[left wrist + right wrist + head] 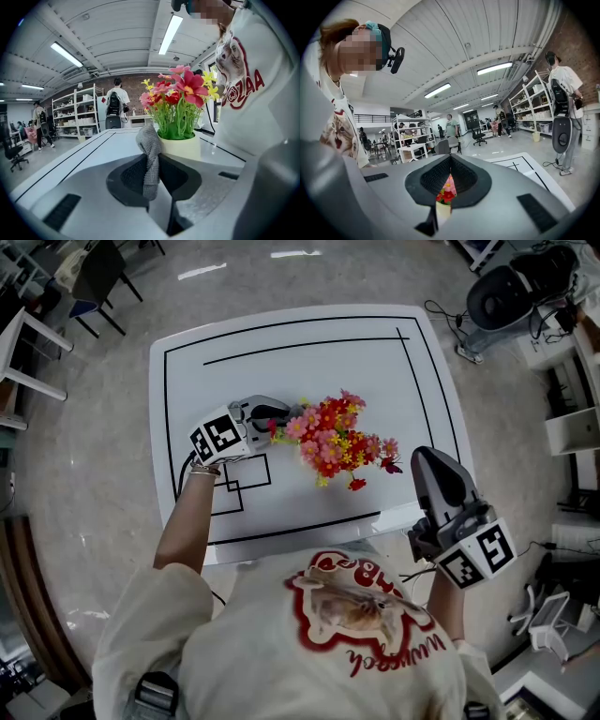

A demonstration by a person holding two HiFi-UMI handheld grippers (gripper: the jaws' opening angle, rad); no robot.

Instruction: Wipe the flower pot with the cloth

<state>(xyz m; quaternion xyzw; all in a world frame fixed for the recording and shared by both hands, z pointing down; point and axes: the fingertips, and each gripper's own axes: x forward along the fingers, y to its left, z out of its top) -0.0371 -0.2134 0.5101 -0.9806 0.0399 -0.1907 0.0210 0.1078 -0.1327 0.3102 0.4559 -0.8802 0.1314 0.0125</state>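
Head view: the white table (375,362) fills the middle of the frame, and the flowers (333,439) stand at its centre and hide the flower pot beneath them. The left gripper (275,418) lies left of centre, its tip just beside the blooms. The right gripper (428,463) is at the lower right, over the near table edge and well apart from the plant. Left gripper view: the jaws are clamped on the grey cloth (150,150), which stands up as a narrow bunched fold at centre frame. The cream flower pot (180,146) sits just beyond it, right of centre; contact between cloth and pot cannot be confirmed. Right gripper view: the jaws are all but together with nothing held; only a thin slit remains, through which the distant plant shows at lower centre. Hazards: the pot appears unsupported, so sideways wiping pressure could slide or tip it. The bunched fold offers little wiping surface, and a hard jaw edge could strike the pot wall. A high stroke could snag the stems.
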